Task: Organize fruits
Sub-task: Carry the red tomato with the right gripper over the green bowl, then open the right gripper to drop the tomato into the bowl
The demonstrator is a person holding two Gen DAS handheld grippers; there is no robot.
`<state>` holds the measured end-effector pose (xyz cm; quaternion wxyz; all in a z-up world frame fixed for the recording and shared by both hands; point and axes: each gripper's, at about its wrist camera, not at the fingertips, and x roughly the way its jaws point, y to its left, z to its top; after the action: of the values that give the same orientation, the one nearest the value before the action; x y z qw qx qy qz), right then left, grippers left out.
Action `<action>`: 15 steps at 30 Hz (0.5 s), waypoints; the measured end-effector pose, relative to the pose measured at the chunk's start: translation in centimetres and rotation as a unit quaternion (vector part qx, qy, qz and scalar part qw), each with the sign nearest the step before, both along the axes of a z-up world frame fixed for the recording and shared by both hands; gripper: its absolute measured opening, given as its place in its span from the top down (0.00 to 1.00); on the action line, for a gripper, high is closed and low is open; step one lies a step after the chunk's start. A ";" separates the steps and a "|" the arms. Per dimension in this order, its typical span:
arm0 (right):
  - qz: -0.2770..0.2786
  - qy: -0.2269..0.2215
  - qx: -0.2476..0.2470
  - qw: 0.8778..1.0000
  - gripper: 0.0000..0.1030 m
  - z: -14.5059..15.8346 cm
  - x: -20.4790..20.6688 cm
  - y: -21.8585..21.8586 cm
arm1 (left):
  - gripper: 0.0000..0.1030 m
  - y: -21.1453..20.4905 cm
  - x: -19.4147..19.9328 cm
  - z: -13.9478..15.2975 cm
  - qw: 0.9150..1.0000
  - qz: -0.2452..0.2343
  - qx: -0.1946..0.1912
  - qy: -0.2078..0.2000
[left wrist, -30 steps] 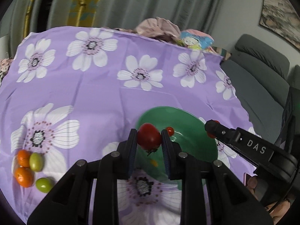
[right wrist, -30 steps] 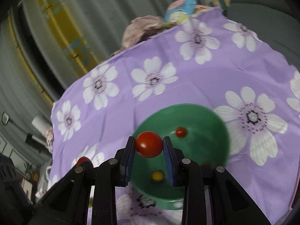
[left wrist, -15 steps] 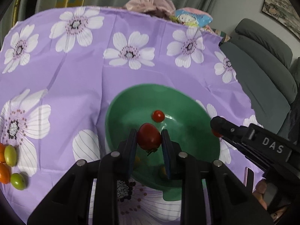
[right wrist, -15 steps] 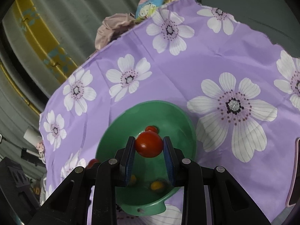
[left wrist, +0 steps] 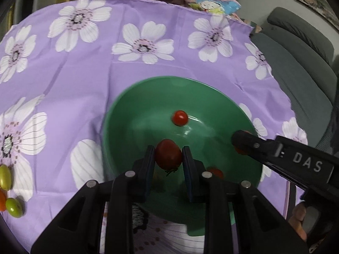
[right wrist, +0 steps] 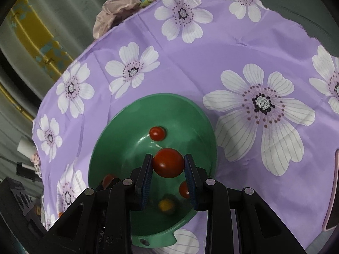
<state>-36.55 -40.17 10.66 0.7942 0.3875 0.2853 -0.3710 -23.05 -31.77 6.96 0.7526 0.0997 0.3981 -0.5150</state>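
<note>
My left gripper is clamped on a dark red tomato, stem end down, held over the near inner wall of the green bowl. My right gripper is clamped on a rounder red tomato, also over the bowl, nearer its middle. In the left view the right gripper's arm marked DAS comes in across the bowl's right rim, so both loads hang over the same bowl, which I read as a double drop about to happen. Both point steeply down so the fruit should fall in and not roll off the cloth.

Under my right jaws in the bowl: a small yellow-orange fruit and a small red one, half hidden by the finger. Toward the bowl's far wall sits a red cherry tomato, loose, not touching the others.

Left of the bowl, well apart at the cloth's near edge, green fruits and an orange one are not sorted yet.

The bowl sits on the purple flowered tablecloth. Beyond the cloth's far edge: a pinkish bundle, a cartoon-print packet, grey curtains, and a grey sofa off to the right of the bowl.
</note>
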 end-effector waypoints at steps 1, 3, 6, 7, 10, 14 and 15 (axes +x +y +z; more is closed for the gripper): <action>0.000 0.001 0.000 1.000 0.69 -0.1 0.0 0.0 | 0.75 -0.2 -0.1 -0.1 1.000 -0.002 0.003 -0.003; 0.001 0.002 0.001 1.000 0.69 -0.1 0.1 0.0 | 0.75 -0.3 -0.4 -0.3 1.000 0.004 0.010 -0.020; -0.002 0.003 0.003 1.000 0.70 -0.2 0.0 -0.1 | 0.74 -0.6 -0.7 -0.6 0.999 0.006 0.018 -0.030; -0.001 0.002 0.004 1.000 0.69 -0.2 0.0 -0.2 | 0.75 -0.7 -0.8 -0.6 0.999 0.009 0.021 -0.031; -0.001 0.002 0.004 1.000 0.70 -0.2 0.0 -0.3 | 0.75 -1.0 -1.1 -1.0 0.999 -0.002 0.026 -0.029; -0.002 0.003 0.004 1.000 0.70 -0.3 0.0 -0.3 | 0.77 -1.2 -1.7 -1.2 0.998 0.006 0.036 -0.050; -0.001 0.002 0.004 1.000 0.70 -0.3 0.0 -0.3 | 0.77 -1.3 -1.8 -1.2 0.998 0.008 0.038 -0.050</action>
<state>-36.53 -40.50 10.36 0.7913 0.3906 0.2882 -0.3718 -24.86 -33.05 5.73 0.7712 0.1507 0.3802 -0.4878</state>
